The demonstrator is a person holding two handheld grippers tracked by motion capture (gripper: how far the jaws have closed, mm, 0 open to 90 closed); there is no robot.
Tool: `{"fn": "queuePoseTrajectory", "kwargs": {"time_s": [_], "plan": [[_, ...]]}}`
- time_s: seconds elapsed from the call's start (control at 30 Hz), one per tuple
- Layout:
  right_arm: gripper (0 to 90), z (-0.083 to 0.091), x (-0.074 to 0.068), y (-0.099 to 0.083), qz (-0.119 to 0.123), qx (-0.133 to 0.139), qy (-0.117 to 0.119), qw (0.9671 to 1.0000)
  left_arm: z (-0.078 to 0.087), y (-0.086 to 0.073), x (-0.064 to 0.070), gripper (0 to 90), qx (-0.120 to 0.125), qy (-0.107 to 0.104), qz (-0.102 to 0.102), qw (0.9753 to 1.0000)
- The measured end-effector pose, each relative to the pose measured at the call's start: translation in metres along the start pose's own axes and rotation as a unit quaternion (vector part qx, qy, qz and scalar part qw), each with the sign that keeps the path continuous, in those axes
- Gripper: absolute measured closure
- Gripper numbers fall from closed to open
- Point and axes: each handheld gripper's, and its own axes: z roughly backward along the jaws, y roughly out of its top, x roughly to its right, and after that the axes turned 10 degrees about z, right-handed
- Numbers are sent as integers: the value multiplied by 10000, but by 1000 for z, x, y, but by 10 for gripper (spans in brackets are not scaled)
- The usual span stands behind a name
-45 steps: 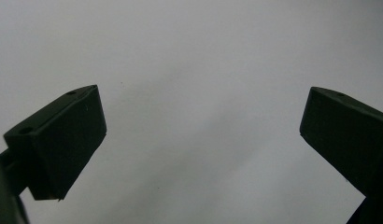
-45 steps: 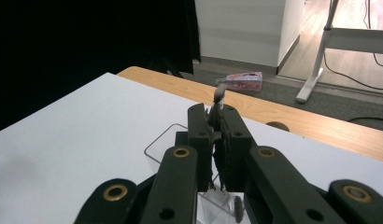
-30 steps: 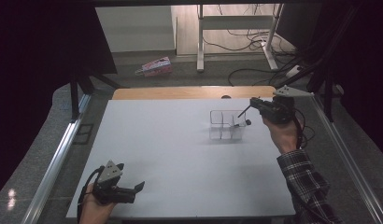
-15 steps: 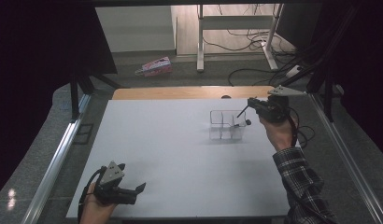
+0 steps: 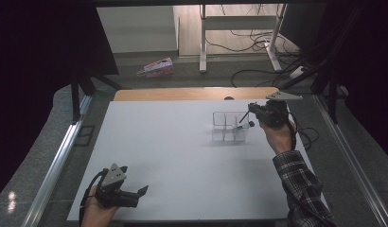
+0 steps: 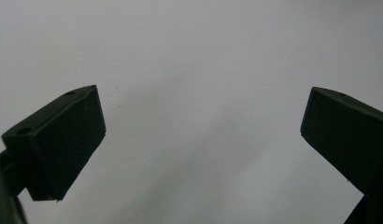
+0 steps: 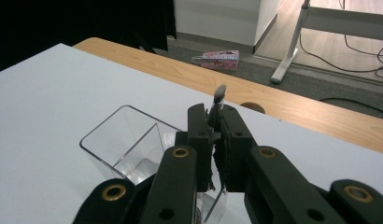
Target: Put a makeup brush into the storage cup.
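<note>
Right gripper [image 5: 249, 119], clamped on brush [image 7: 219, 97], has edged over organizer [image 5: 230, 126], ready to drop; left gripper [image 5: 135, 194] idle, jaws apart.

left gripper [image 5: 135, 194]: black body, near left; grey three-cornered plate on top; black cable looping off its back
left jaws, left gripper view: two matte black wedge blocks, flat faces, bevelled edges; small round holes in the top faces
right gripper [image 5: 246, 118]: black body, far right; grey three-cornered plate on top; black cable trailing to the right
right jaws, right gripper view: black linkage arms with brass-ringed pivot holes, plain black holes lower down; narrow black fingers [image 7: 197, 135] with rough inner pads
sleeve [image 5: 301, 189]: dark plaid, white check lines, cuffed at the wrist, right arm
left arm: no sleeve seen
</note>
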Motion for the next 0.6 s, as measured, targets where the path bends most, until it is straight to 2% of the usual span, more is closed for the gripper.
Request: {"fn": "queuePoseTrajectory", "kwargs": {"time_s": [0.6], "plan": [[838,-14,1,-15,-107,-278,24,9996,0,0,1,5,-25,6,-34,10000]]}}
